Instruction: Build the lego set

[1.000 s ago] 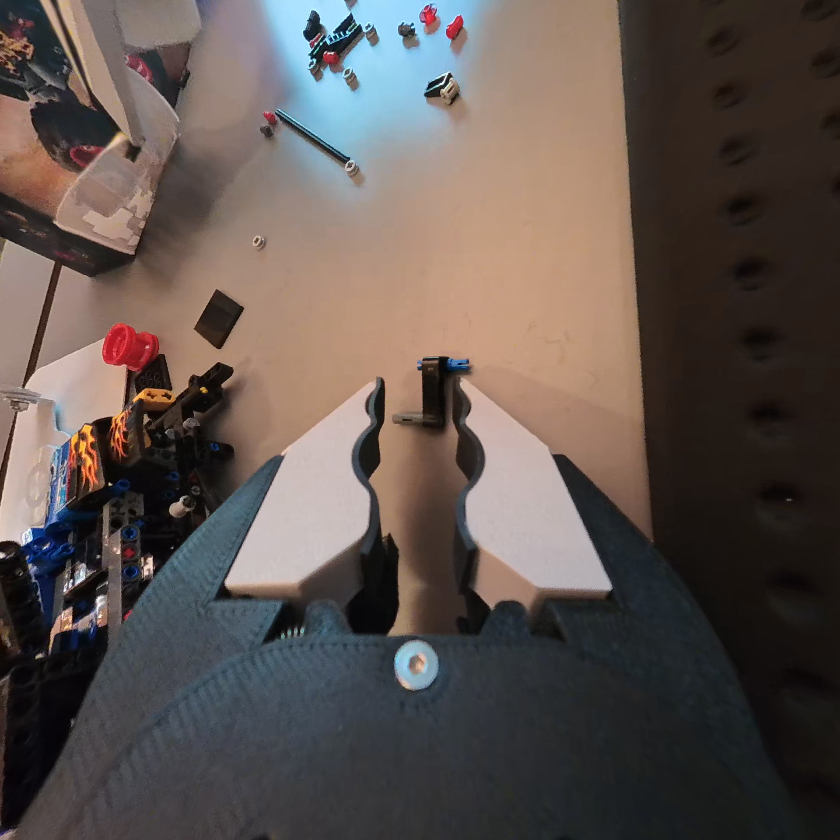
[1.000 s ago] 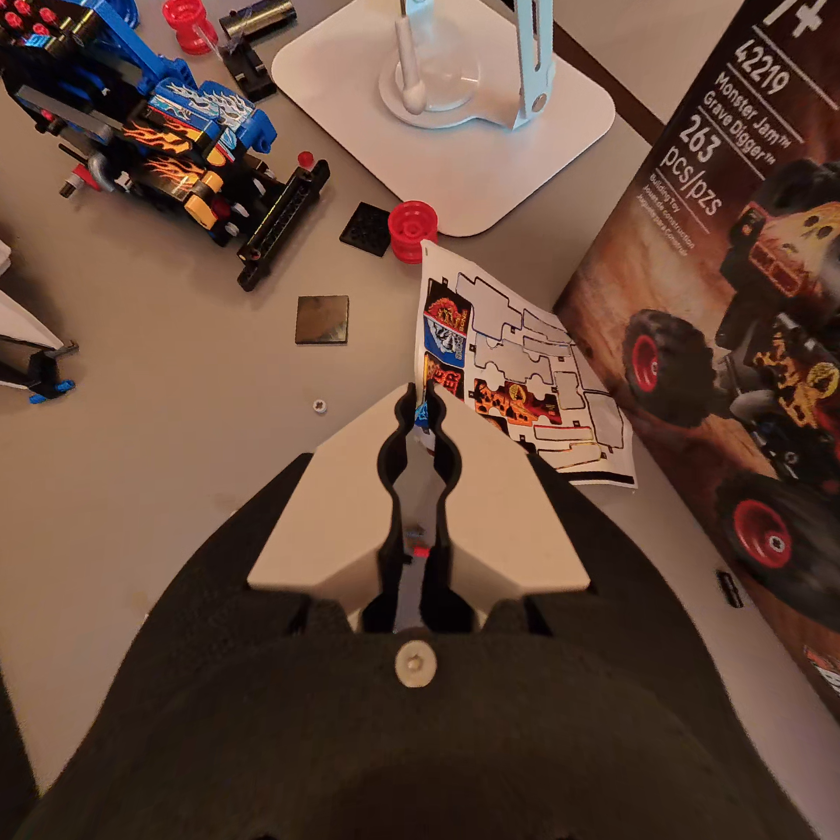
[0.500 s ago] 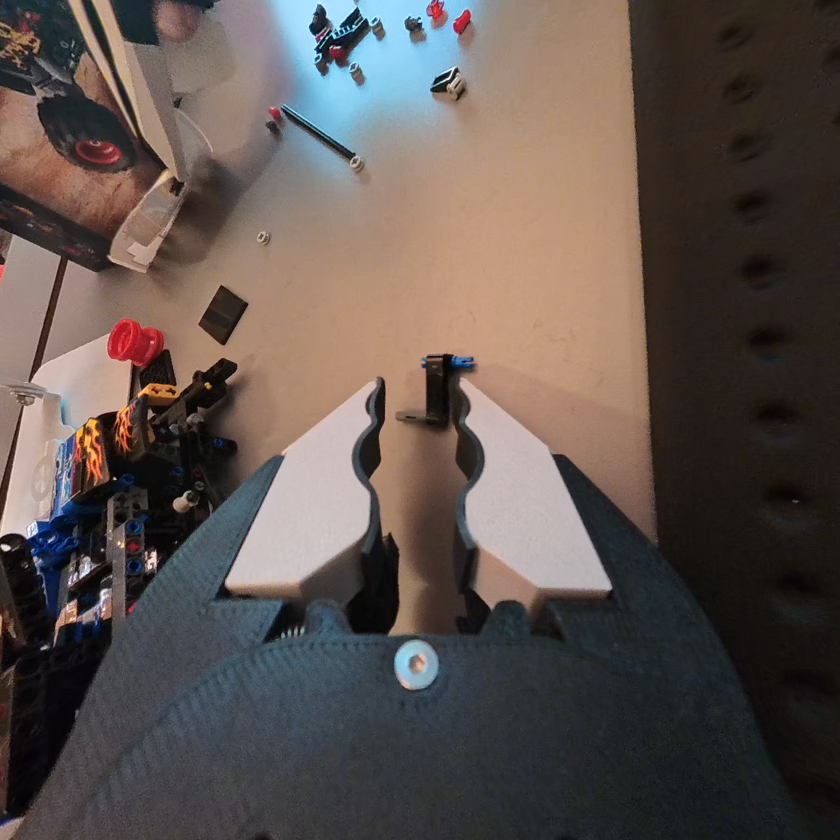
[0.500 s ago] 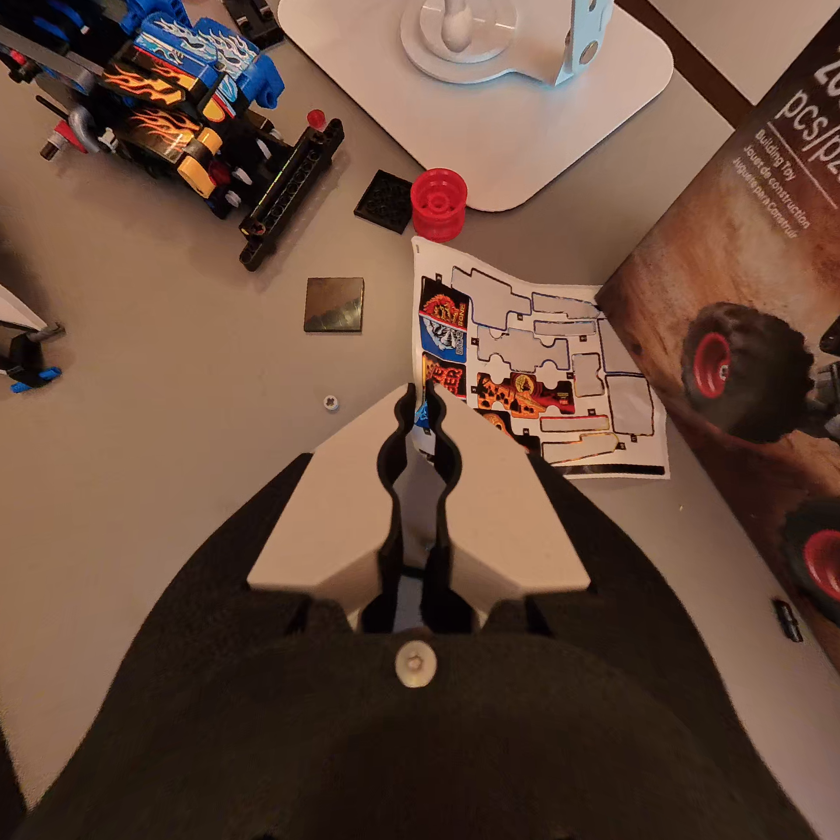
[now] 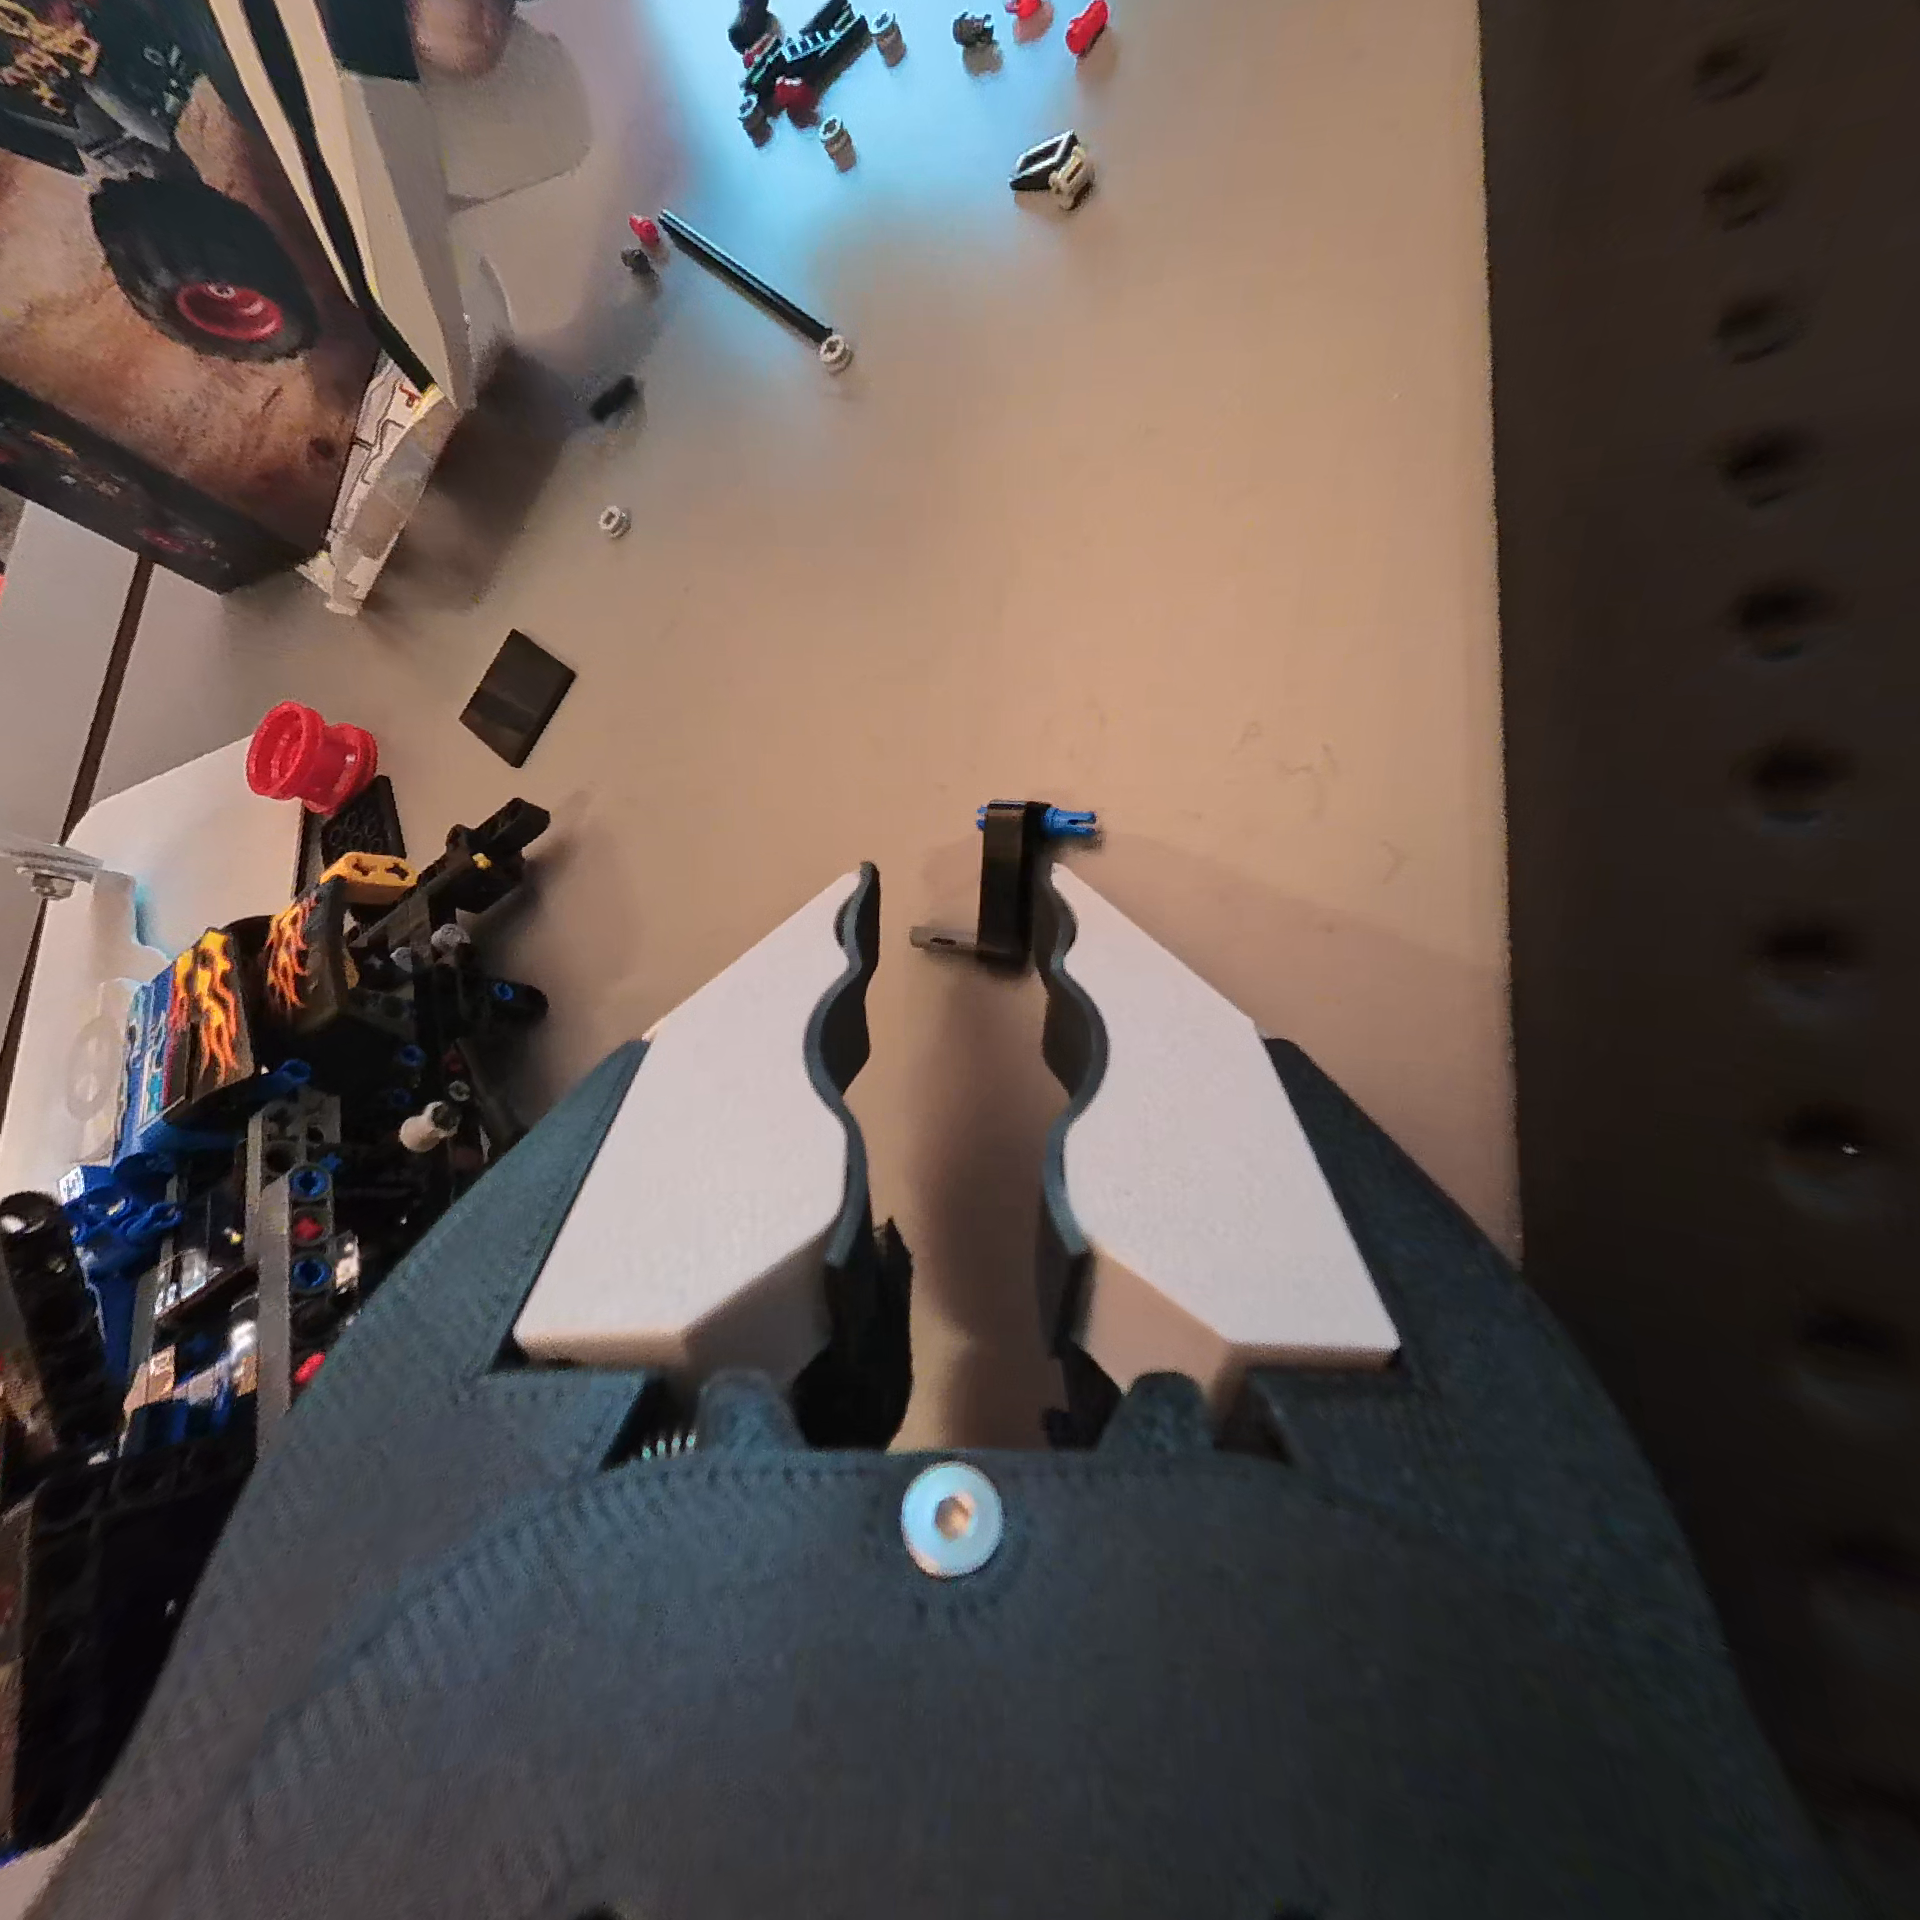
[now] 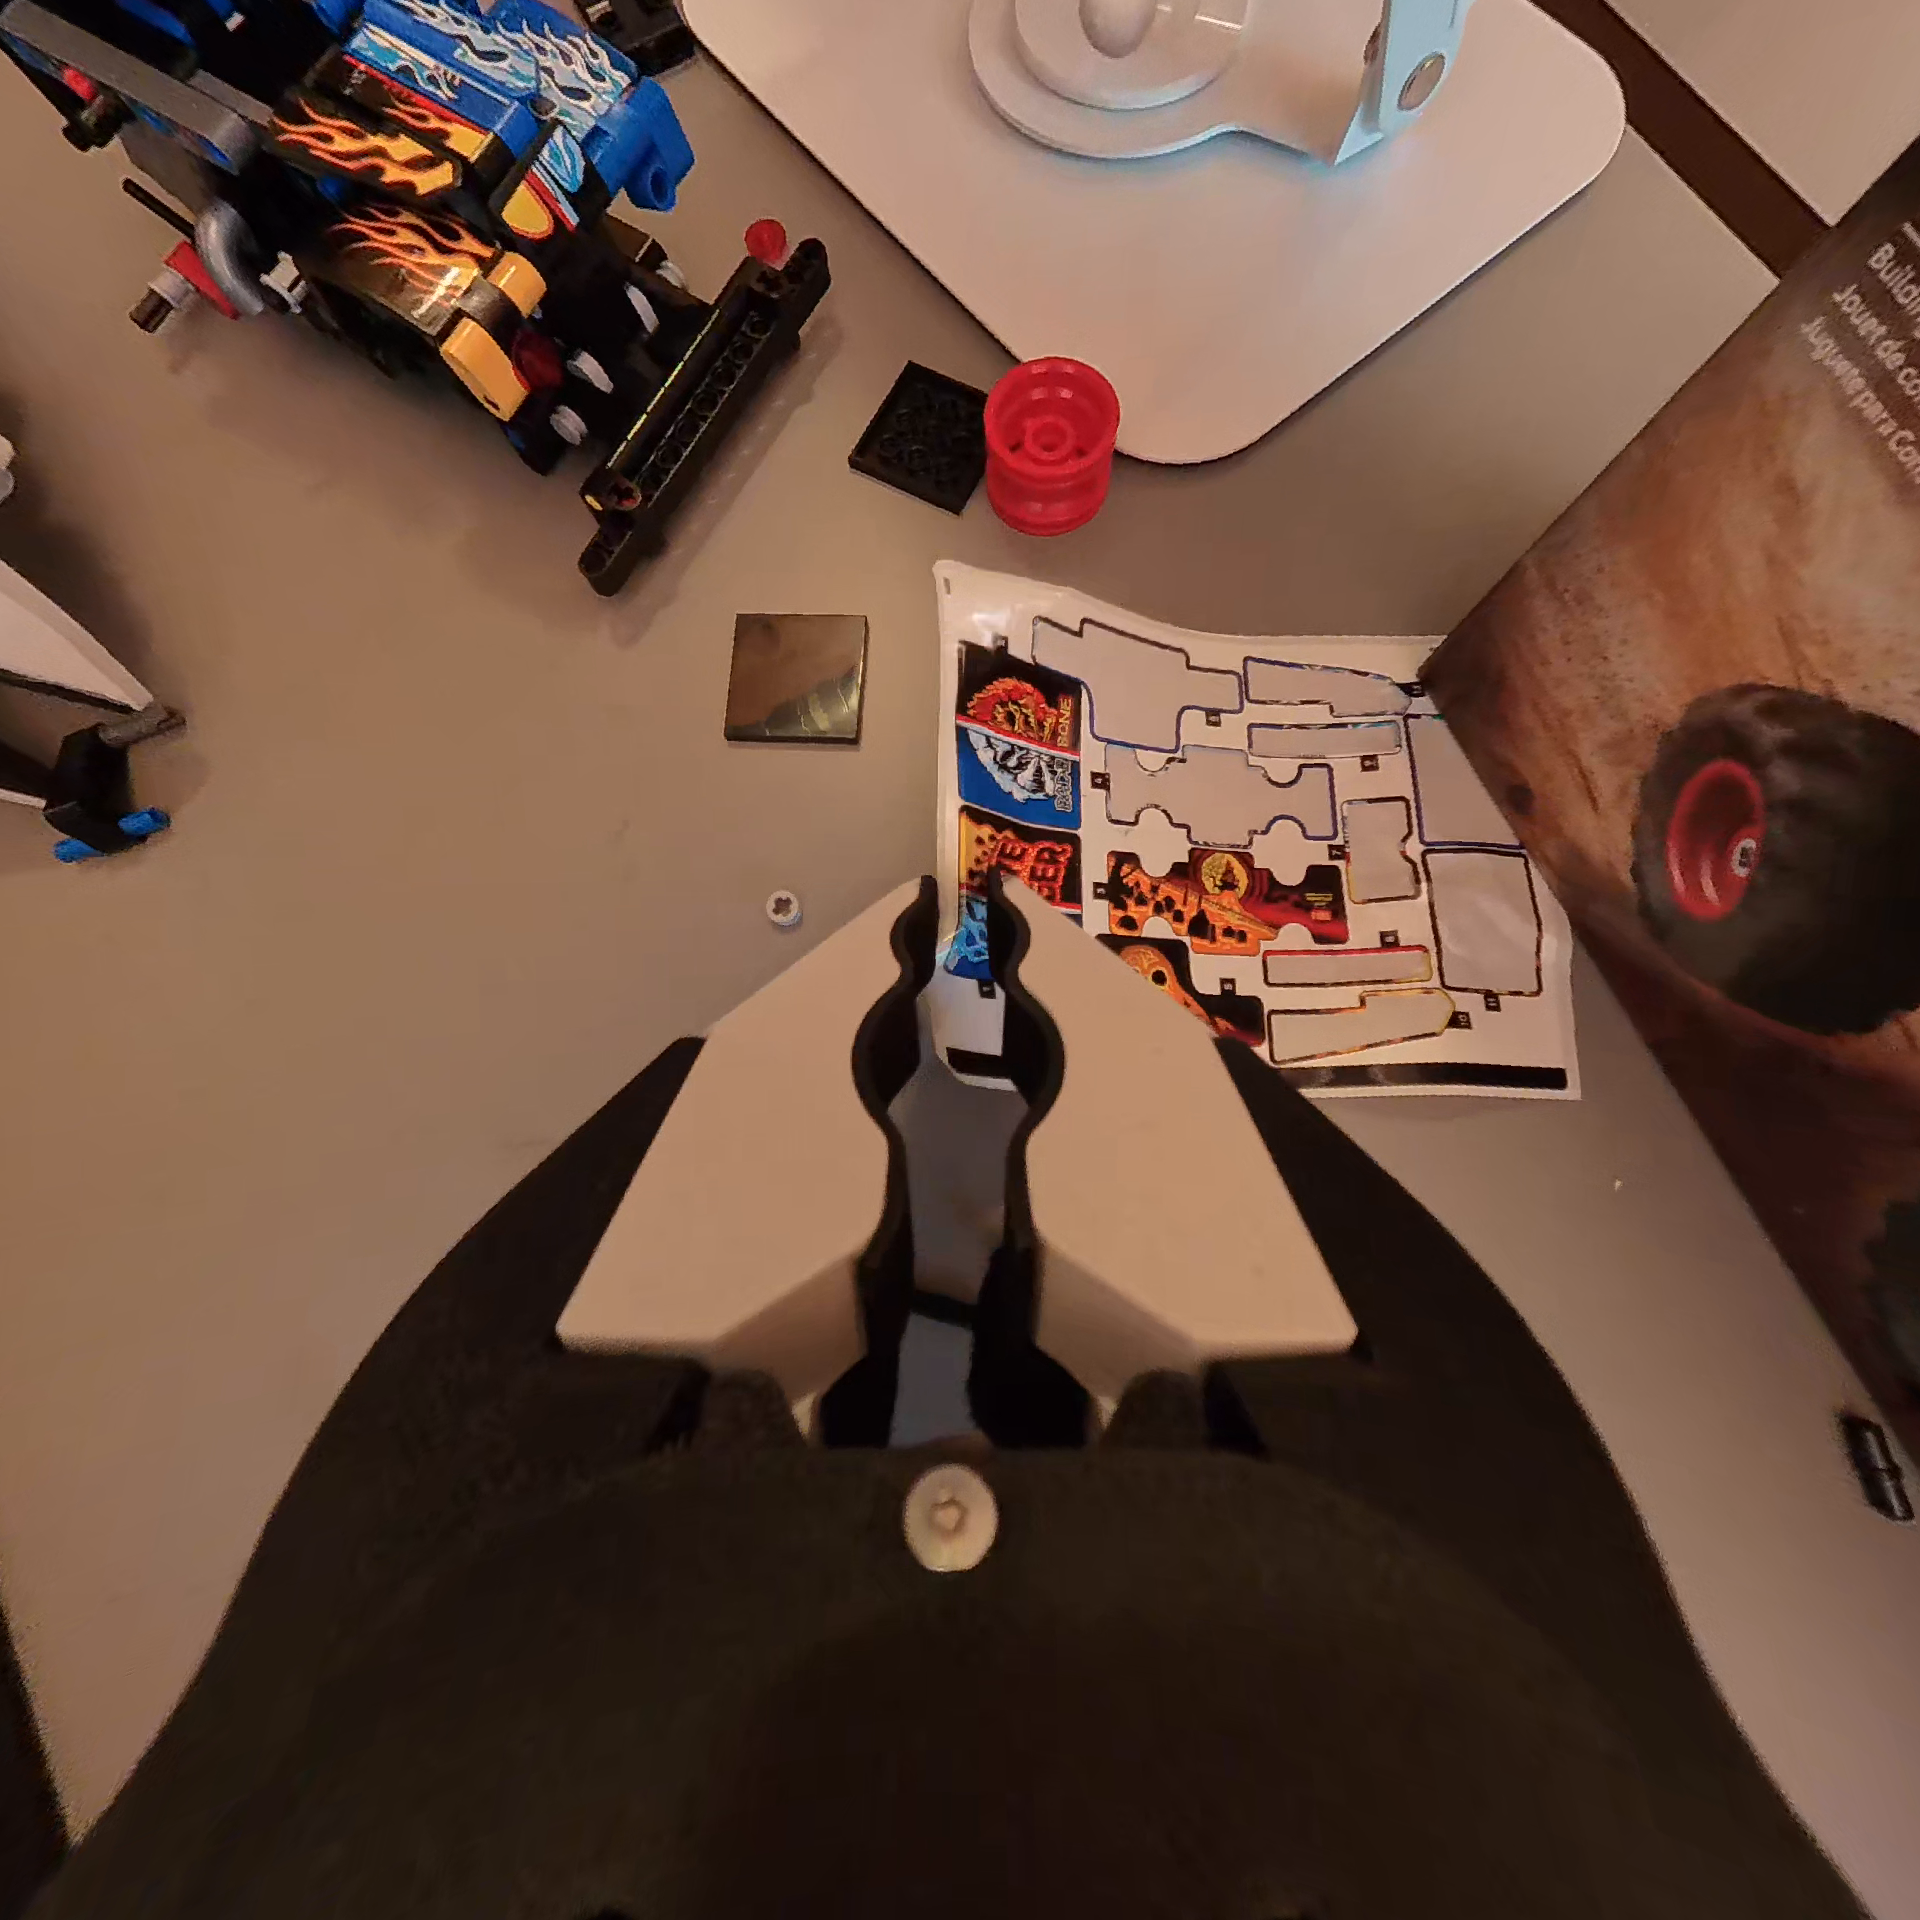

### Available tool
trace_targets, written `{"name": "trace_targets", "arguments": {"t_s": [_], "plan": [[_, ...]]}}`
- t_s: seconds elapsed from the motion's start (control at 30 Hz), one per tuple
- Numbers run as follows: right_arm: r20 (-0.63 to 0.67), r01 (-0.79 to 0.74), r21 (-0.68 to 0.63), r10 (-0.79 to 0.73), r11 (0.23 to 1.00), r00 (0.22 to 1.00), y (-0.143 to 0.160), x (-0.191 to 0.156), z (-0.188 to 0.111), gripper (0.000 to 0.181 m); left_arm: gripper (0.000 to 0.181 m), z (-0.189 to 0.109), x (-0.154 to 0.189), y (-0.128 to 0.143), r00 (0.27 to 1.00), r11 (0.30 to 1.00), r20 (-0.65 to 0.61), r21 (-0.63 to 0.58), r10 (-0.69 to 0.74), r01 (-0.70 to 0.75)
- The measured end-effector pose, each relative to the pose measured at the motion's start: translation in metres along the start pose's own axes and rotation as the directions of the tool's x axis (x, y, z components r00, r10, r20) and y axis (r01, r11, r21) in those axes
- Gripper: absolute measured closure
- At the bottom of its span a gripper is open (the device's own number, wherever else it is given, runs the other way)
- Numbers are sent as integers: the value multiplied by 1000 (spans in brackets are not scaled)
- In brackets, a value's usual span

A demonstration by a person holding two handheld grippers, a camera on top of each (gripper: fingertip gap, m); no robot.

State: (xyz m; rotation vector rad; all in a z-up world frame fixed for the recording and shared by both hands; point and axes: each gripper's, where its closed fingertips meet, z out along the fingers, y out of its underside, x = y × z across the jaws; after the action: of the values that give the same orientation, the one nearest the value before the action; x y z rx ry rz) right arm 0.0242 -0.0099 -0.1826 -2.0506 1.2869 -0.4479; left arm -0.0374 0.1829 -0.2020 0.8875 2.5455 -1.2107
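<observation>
The left claw (image 5: 961, 883) hovers with its two white, wavy-edged fingers spread apart, gripping nothing; a small black L-shaped Technic piece (image 5: 1003, 883) with a blue pin through its top and a grey axle stub at its foot lies just beside the inner edge of one finger, and whether it touches cannot be told. The matte beige surface (image 5: 1143, 540) carries the half-built truck model (image 6: 416, 239) of blue, black and yellow bricks with glossy flame stickers, a long black holed beam along its edge. Near it sit a ribbed red wheel hub (image 6: 1049, 442), a studded black square plate (image 6: 920, 436) touching the hub, and a smooth, shiny dark square tile (image 6: 798, 677) lying apart. The right claw (image 6: 956, 883) is nearly closed, a narrow gap left between its tips, and it grasps nothing; it hangs over the lower left corner of the glossy sticker sheet (image 6: 1247, 831), many of whose shapes are peeled out. The sheet's far edge meets the cardboard set box (image 6: 1714, 727). A tiny round grey bush (image 6: 783, 907) lies beside the claw tips.
</observation>
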Motion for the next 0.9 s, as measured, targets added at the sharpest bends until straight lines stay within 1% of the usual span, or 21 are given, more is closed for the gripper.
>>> {"name": "trace_targets", "arguments": {"t_s": [0.27,0.53,0.6,0.67,0.8,0.9], "plan": [[3,18,25,-18,1000,1000,-6,-2,-5,170,153,-2,-5,0,1000,1000,20,12,-10,10],[0,34,60,-34,998,999,-11,-2,-13,170,154,-11,-22,-3,994,999,106,39,-23,19],[-3,37,67,-37,997,999,-12,-2,-14,170,154,-15,-32,-2,988,999,156,33,-19,14],[-3,37,70,-37,997,999,-11,-1,-16,170,153,-21,-45,-2,973,1000,232,25,-5,-1],[-3,37,84,-37,996,999,-11,0,-19,170,150,-43,-80,-2,912,1000,409,8,6,-10],[-6,38,92,-37,995,999,-11,1,-22,171,147,-59,-104,9,872,999,490,-39,-8,31]]}}
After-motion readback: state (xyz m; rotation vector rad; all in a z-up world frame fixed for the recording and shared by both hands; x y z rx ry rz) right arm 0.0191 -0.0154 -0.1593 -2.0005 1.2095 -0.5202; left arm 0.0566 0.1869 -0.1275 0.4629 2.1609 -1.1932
